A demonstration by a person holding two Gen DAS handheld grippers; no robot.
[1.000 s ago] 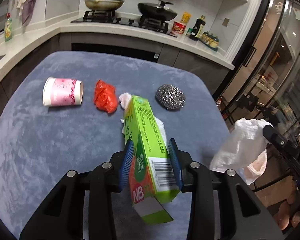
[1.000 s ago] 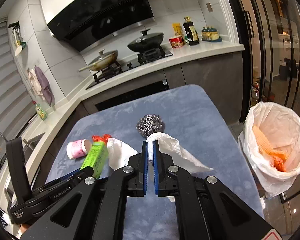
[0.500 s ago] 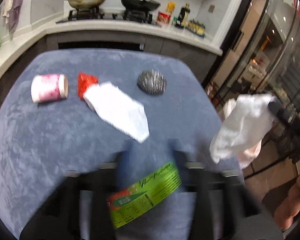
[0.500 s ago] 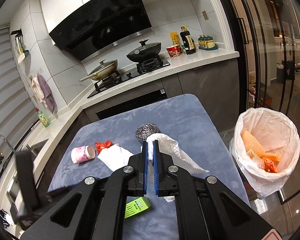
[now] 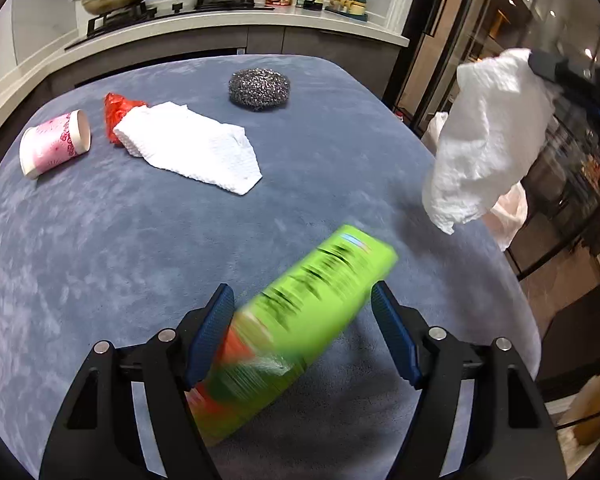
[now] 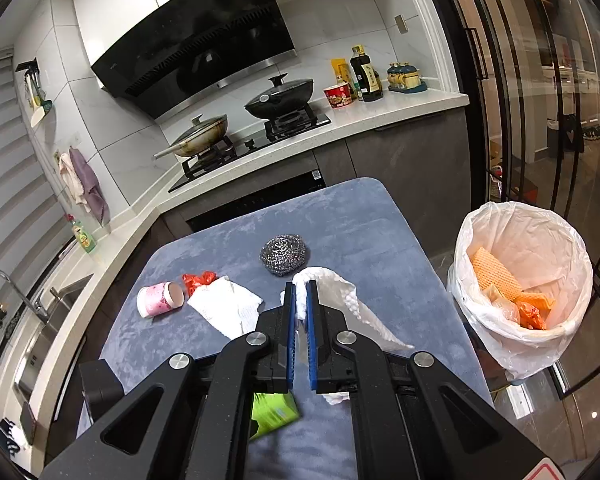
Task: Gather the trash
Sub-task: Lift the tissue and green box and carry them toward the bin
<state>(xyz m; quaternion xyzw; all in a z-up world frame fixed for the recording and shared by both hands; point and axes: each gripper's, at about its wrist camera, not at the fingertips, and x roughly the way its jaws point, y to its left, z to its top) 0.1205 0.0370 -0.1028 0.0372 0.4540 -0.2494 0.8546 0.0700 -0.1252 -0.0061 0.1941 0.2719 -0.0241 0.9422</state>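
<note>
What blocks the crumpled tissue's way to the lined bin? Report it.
Nothing visible does. The right gripper holds the crumpled tissue above the table near its right edge; the open trash bin stands just beyond that edge, with only open air between.

- The left gripper (image 5: 302, 334), clamped on the green carton (image 5: 296, 332) a second ago, now has its jaws spread wide; the carton sits tilted and motion-blurred between them, its gripped state unclear.
- The white paper towel (image 5: 192, 150) lies uncovered ahead of the left gripper.
- The crumpled tissue (image 5: 488, 136), pinched by the right gripper (image 6: 300, 312), now hangs higher, up to the right.
</note>
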